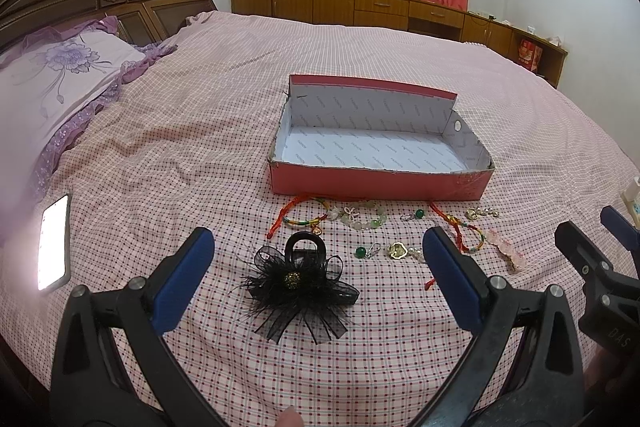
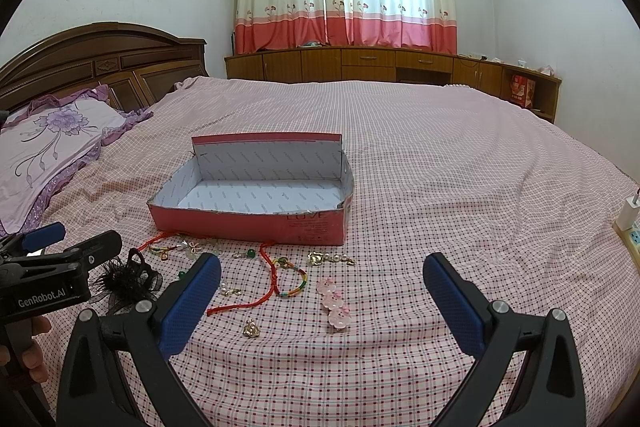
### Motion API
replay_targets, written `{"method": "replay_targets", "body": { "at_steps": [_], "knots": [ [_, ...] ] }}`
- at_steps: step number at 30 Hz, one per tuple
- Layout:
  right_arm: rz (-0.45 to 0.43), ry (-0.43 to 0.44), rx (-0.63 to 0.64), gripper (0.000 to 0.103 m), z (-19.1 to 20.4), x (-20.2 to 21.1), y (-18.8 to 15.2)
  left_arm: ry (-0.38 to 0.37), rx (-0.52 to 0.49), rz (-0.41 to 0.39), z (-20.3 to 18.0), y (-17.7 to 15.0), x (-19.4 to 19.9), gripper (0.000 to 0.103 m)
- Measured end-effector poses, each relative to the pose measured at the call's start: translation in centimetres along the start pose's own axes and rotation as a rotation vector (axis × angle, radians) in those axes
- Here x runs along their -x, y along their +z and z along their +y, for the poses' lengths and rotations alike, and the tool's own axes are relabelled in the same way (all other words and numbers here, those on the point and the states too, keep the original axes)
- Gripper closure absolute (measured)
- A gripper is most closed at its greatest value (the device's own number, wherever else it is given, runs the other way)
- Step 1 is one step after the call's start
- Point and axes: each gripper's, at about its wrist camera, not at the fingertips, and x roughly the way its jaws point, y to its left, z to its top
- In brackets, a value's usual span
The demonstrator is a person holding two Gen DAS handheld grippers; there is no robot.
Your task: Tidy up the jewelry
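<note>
Checked bed (image 1: 360,367) with red box (image 1: 380,183), scattered jewelry (image 1: 360,219), black hair clip (image 1: 298,283); both grippers' jaws apart, empty.

Left gripper (image 1: 316,255): black frame, blue ribbed pads, silver screws. Right gripper (image 2: 322,281): identical. White "GenRobot.AI" lettering marks the left body.
</note>
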Motion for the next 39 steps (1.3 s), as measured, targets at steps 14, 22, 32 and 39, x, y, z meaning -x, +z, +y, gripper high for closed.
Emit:
{"method": "replay_targets", "body": {
  "at_steps": [14,22,32,39],
  "knots": [
    [-0.001,0.0,0.0,0.0,0.0,0.0,0.0,0.001,-0.002,-0.004,-0.1,0.1,0.2,0.006],
    [0.001,0.001,-0.003,0.0,-0.3,0.0,-0.1,-0.002,0.001,0.0,0.1,0.0,0.3,0.006],
    [0.031,-0.019,-0.008,0.0,-0.4,-0.6,-0.5,0.004,0.019,0.044,1.7,-0.4,-1.1,0.006],
    [0.082,-0.021,-0.03,0.0,-1.5,-2.8,-1.6,0.007,0.027,0.115,2.6,-1.3,-3.1,0.006]
  ]
}}
